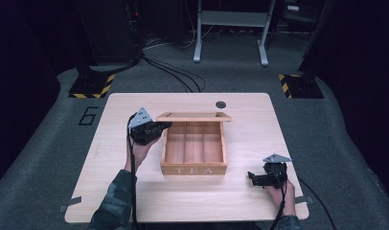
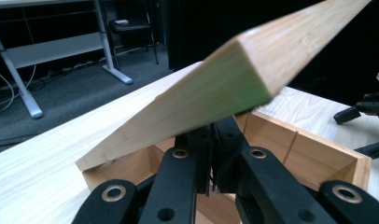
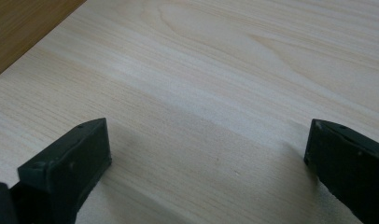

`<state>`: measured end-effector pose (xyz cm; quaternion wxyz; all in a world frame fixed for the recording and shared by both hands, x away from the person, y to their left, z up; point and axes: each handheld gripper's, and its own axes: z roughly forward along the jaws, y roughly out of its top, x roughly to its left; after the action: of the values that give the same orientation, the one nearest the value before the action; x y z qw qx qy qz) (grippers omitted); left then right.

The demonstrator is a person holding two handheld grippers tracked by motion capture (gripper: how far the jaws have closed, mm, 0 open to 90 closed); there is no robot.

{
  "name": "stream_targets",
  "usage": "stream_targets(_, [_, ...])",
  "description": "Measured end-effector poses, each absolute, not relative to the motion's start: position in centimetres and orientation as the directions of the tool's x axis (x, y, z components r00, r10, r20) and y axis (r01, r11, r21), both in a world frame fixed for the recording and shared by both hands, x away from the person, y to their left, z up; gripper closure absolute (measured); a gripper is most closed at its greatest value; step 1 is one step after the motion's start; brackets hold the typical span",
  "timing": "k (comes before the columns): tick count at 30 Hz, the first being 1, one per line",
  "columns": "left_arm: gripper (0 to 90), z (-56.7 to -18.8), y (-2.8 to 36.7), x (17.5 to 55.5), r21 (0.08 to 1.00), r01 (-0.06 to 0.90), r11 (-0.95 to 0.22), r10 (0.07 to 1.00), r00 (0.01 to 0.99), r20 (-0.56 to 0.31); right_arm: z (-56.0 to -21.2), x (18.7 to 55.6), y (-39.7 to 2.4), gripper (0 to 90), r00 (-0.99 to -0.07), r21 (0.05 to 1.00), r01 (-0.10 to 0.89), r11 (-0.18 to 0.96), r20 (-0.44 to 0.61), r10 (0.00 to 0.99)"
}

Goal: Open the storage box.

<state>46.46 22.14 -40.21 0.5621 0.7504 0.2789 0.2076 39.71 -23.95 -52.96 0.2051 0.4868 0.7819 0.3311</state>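
The tabletop (image 1: 135, 201), pale wood, carries one thing that matters: the tea box (image 1: 194, 163), sitting near the middle with "TEA" on its front wall and three compartments showing bare inside. Above it the lid (image 1: 193, 116) stands lifted on its back edge, roughly level in the high view, and in the left gripper view its pale slab (image 2: 215, 88) slants right across the frame over the open box. The left hand-held gripper (image 1: 152, 130) is at the lid's left end, jaws pressed together beneath the lid's edge, and it seems to be propping the lid from below rather than pinching it, though the contact itself is hidden. The right hand-held gripper (image 1: 262, 178) rests on the tabletop well to the right of the box, jaws spread wide with nothing between them. As for handling: the box looks like stiff, light wood, smooth and a bit slippery, and the hinged lid would likely drop shut if it slid off. The safest hold is probably the lid's front edge, or a side wall to steady the box.
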Motion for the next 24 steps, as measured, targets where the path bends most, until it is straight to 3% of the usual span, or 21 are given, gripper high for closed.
stream_targets(24, [87.2, -37.9, 22.0, 49.3, 0.96, 0.163, -0.227, 0.667, 0.745, 0.031, -53.0, 39.7, -24.0, 0.0, -0.446, 0.717, 0.623, 0.312, -0.001, 0.895])
